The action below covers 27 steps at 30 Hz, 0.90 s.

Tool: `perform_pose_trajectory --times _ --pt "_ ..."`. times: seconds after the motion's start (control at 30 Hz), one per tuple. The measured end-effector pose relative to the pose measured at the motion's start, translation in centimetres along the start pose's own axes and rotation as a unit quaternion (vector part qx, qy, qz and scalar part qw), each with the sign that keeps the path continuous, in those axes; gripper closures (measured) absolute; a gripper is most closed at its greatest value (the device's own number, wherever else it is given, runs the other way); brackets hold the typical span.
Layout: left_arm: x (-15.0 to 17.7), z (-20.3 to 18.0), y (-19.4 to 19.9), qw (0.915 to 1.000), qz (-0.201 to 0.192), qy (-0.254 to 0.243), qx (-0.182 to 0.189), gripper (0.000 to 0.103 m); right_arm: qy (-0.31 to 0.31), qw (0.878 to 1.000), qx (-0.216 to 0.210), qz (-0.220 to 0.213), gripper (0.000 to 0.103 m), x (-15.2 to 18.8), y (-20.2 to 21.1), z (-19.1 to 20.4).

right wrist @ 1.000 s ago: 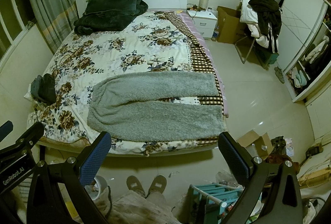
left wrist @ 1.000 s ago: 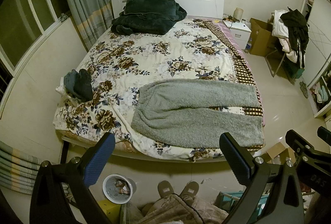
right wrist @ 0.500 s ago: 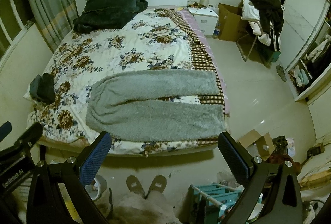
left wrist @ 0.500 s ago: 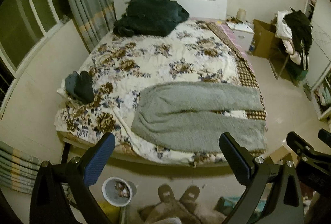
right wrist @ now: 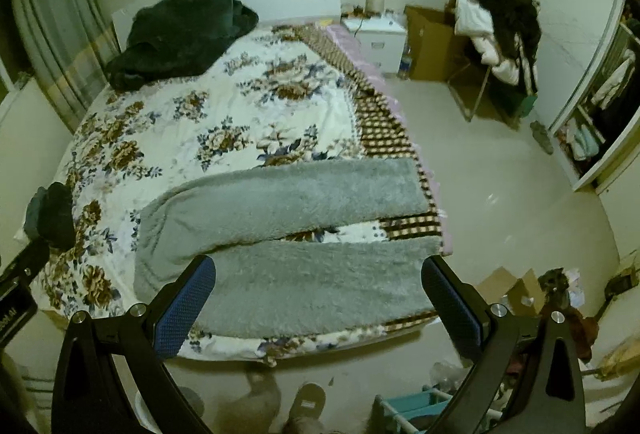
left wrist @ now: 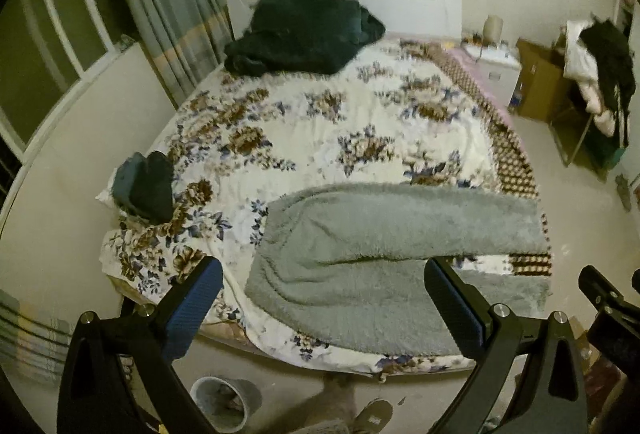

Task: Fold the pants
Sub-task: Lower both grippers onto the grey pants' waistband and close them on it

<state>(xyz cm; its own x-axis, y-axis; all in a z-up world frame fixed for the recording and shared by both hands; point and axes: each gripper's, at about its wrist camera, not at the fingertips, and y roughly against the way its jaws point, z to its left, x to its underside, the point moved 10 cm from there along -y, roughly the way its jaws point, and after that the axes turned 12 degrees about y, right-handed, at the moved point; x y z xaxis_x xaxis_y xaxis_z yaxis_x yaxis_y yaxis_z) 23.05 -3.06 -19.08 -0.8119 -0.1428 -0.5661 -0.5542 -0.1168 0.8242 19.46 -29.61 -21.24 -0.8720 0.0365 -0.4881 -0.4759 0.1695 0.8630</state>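
Grey fleece pants (left wrist: 384, 254) lie flat across the near end of the floral bed (left wrist: 320, 121), waist to the left, the two legs running right with a gap between them. They also show in the right wrist view (right wrist: 288, 234). My left gripper (left wrist: 320, 306) is open and empty, held above the near edge of the bed over the pants. My right gripper (right wrist: 316, 298) is open and empty, held above the near leg. Neither touches the pants.
A dark green blanket (left wrist: 296, 33) lies at the headboard. A small dark folded garment (left wrist: 144, 189) sits at the bed's left edge. A bin (left wrist: 224, 406) stands on the floor. A nightstand (right wrist: 378, 37), cardboard box and clothes-laden chair (right wrist: 500, 33) stand right.
Both grippers have moved forward and down toward the bed; the pants look larger and closer. The person's feet have stepped forward. The pants have not moved.
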Motion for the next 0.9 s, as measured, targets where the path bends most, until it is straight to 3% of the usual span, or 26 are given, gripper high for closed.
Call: perform_pose_trajectory --times 0.07,0.3,0.57,0.73,0.9 --pt "-0.6 -1.3 -3.7 0.9997 0.021 -0.007 -0.003 0.000 0.004 1.000 0.010 0.024 0.000 -1.5 -4.5 0.2" --pt "-5.0 -5.1 -15.2 0.9977 0.042 -0.048 -0.023 0.000 0.017 0.993 0.040 0.110 0.000 -5.6 -21.1 1.0" --pt "-10.4 -5.8 -30.4 0.9944 0.070 -0.056 -0.057 0.000 -0.009 0.980 0.082 0.181 0.000 -9.2 -38.1 -2.6" --pt "-10.2 -8.0 -39.1 0.9903 0.094 -0.074 -0.071 0.000 -0.010 0.972 0.103 0.210 0.000 -9.8 -48.0 -5.0" --pt "-6.9 -12.6 -48.0 0.9814 0.132 -0.126 -0.060 0.000 0.040 0.967 0.103 0.231 0.000 -9.7 -56.8 -5.0"
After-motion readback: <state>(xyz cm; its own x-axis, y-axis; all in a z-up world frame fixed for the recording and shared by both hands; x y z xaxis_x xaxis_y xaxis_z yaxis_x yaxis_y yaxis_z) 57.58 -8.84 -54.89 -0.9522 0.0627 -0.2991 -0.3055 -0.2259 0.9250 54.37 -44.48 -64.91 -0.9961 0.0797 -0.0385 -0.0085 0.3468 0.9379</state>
